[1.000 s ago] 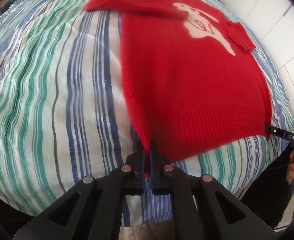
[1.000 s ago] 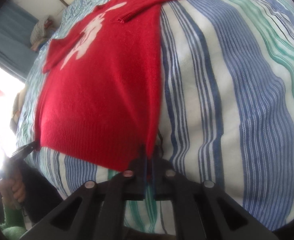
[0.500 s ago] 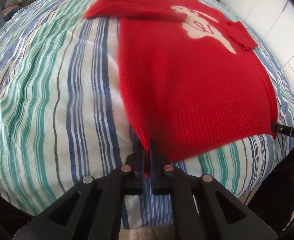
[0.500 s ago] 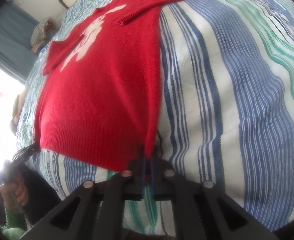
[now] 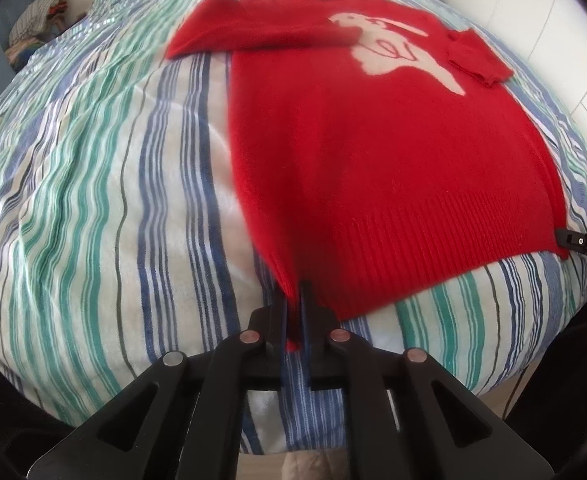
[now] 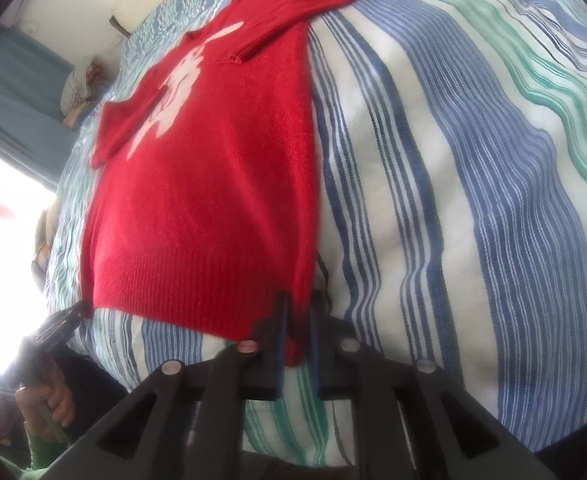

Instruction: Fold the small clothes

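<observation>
A red sweater (image 5: pixel 373 160) with a cream animal figure lies flat on the striped bed cover (image 5: pixel 93 200), both sleeves folded across its front. My left gripper (image 5: pixel 295 292) pinches the hem's left corner. Its jaws are opening by a sliver, with cloth still filling the gap. In the right wrist view the sweater (image 6: pixel 213 200) runs away from my right gripper (image 6: pixel 297 300) at the hem's right corner. The right jaws are opening, and the red corner sits loose between the blue pads. Each view shows the other gripper's tip at the far hem corner: the right gripper (image 5: pixel 581 240), the left gripper (image 6: pixel 65 320).
The bed cover (image 6: pixel 453 200) drops off at the near edge under both grippers. A pile of clothes (image 5: pixel 41 12) sits at the far end of the bed. White panelled doors (image 5: pixel 573 40) stand on the right. A person's hand (image 6: pixel 57 400) grips the left tool's handle.
Both pairs of jaws have parted slightly, the right more than the left. The left view has tipped up a little and shows more of the bed's far end. The sweater has not shifted.
</observation>
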`<action>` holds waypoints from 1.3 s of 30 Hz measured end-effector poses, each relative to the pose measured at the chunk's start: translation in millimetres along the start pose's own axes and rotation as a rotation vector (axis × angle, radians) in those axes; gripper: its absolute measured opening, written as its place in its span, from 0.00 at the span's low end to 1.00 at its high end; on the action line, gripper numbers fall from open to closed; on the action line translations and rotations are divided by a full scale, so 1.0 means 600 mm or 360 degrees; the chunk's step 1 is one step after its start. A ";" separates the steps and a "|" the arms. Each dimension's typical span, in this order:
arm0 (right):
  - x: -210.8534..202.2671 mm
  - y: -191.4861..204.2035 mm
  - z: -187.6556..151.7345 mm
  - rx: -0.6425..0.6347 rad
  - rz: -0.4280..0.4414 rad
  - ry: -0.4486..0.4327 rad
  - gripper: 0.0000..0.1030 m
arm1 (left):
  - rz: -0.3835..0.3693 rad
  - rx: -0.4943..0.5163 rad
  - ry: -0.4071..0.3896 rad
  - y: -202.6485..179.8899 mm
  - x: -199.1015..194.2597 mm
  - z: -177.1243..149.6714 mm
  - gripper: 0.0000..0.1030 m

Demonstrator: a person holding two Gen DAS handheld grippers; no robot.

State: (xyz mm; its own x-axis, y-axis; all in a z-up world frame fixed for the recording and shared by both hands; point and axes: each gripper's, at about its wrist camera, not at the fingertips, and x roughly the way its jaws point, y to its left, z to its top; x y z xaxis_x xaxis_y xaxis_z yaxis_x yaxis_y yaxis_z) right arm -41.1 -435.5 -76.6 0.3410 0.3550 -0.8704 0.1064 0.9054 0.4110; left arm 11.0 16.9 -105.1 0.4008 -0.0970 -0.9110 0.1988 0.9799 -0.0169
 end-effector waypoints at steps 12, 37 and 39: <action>-0.006 0.024 -0.013 -0.0076 -0.0053 0.0045 0.39 | 0.0034 0.0020 0.0003 0.002 -0.024 -0.013 0.58; 0.133 0.162 0.267 -0.1461 -0.0489 -0.0271 0.33 | 0.0244 -0.0521 -0.0200 0.135 -0.127 -0.009 0.82; 0.114 0.128 0.301 -0.1233 -0.0362 -0.0315 0.10 | 0.0270 -0.0534 -0.0173 0.141 -0.123 -0.015 0.82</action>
State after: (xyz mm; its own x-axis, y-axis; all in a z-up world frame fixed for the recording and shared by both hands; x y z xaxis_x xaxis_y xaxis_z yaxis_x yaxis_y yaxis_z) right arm 159.2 -383.8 -55.7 0.5543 0.1620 -0.8164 -0.4559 0.8797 -0.1350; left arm -9.8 108.4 -43.0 0.4987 0.0710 -0.8638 -0.1745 0.9844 -0.0199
